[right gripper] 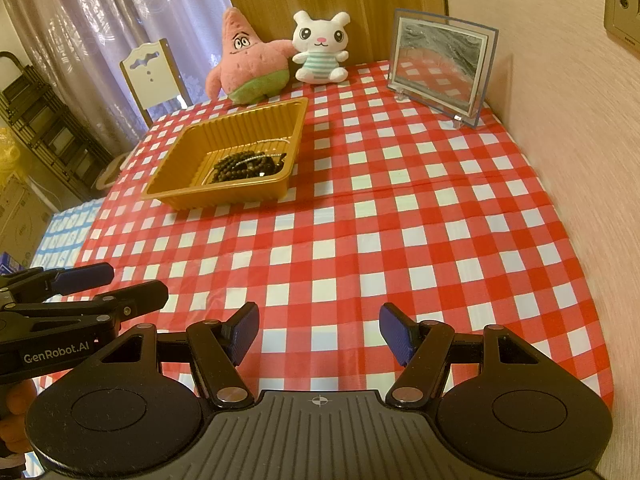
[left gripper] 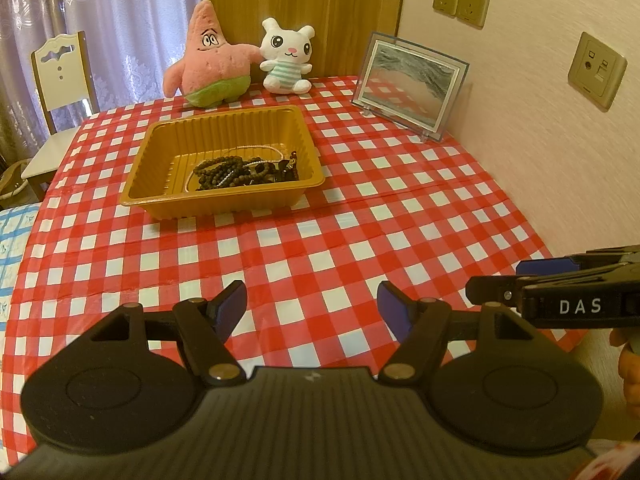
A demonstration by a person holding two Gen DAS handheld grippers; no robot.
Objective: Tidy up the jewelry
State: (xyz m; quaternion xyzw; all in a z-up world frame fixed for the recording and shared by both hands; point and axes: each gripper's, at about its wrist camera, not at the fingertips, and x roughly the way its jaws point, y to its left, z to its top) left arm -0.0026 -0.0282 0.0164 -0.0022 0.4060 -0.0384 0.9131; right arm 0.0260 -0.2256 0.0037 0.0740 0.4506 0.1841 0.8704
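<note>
progress: looks nearly done | jewelry (left gripper: pixel 244 170) heaped in gold tray (left gripper: pixel 160 196), upper centre of frame | desk (left gripper: pixel 360 240) otherwise bare of pieces | left claw (left gripper: pixel 312 306) apart, empty | right claw (right gripper: pixel 319 330) apart, empty

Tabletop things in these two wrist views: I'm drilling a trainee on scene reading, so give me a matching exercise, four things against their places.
Things:
1. beaded jewelry
2. pink star plush
3. picture frame
4. white bunny plush

Places:
A. propped near the wall, at the table's far right
B. in the gold tray
C. behind the tray, left of its plush neighbour
D. between the other plush and the frame

Pairs: 1-B, 2-C, 3-A, 4-D
</note>
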